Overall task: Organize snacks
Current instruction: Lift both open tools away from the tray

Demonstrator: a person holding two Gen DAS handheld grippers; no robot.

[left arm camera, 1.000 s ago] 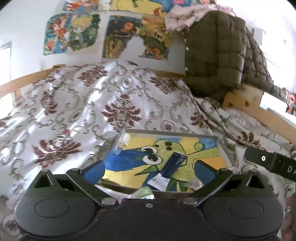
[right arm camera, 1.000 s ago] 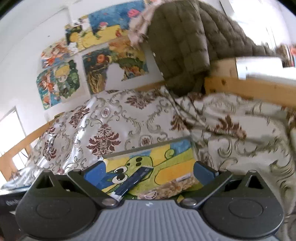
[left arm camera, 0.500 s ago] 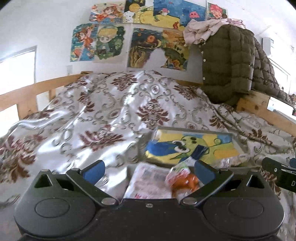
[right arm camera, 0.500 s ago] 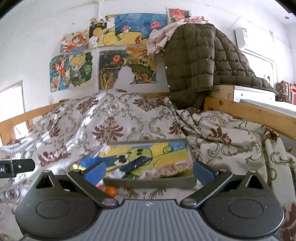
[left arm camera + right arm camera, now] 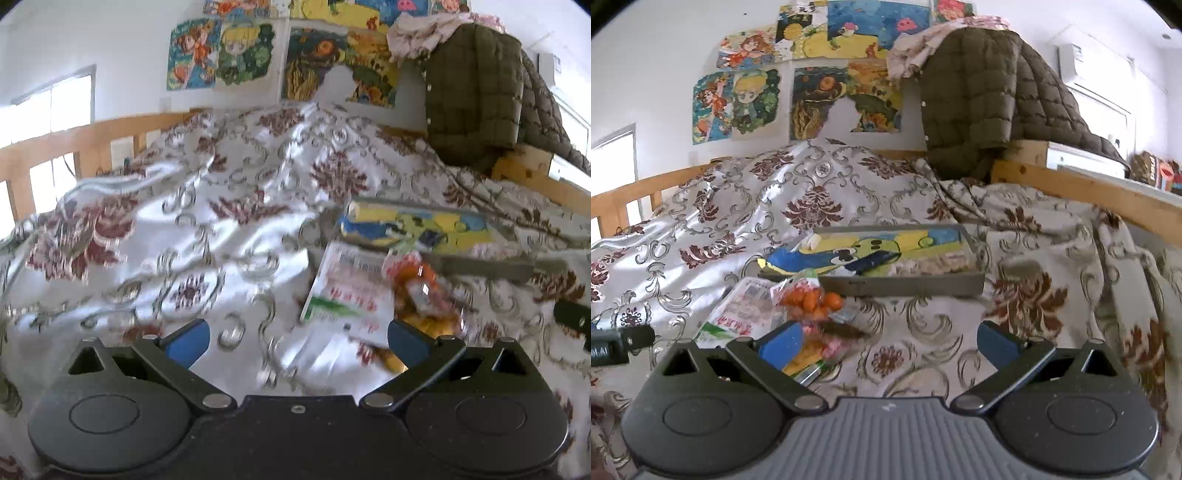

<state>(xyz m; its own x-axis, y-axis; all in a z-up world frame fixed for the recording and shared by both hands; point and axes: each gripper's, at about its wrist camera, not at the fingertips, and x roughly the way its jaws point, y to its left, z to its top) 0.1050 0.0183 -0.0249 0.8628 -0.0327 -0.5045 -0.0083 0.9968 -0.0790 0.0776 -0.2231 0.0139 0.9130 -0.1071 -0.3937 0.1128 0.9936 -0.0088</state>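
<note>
A shallow grey tray (image 5: 905, 286) with a cartoon-printed bottom lies on the bed; a dark blue snack bar (image 5: 871, 261) and a pale snack packet (image 5: 938, 262) lie in it. It also shows in the left wrist view (image 5: 480, 267). In front of it lie a white packet (image 5: 738, 314) and a clear bag of orange snacks (image 5: 812, 299), both also in the left wrist view, the packet (image 5: 347, 291) and the bag (image 5: 421, 291). More packets lie near my right gripper's left finger. My left gripper (image 5: 297, 339) and right gripper (image 5: 890, 341) are open and empty, above the bedspread in front of the snacks.
The floral satin bedspread (image 5: 775, 206) lies rumpled over the bed. A wooden bed rail (image 5: 1089, 188) runs along the right, with a brown quilted jacket (image 5: 982, 96) hanging over it. Posters (image 5: 746, 103) cover the wall behind. The left gripper's side shows at the left edge (image 5: 613, 343).
Both grippers have pulled back from over the tray. The tray now lies farther off, and the white packet and orange bag have come into view in front of it. The left view swung left.
</note>
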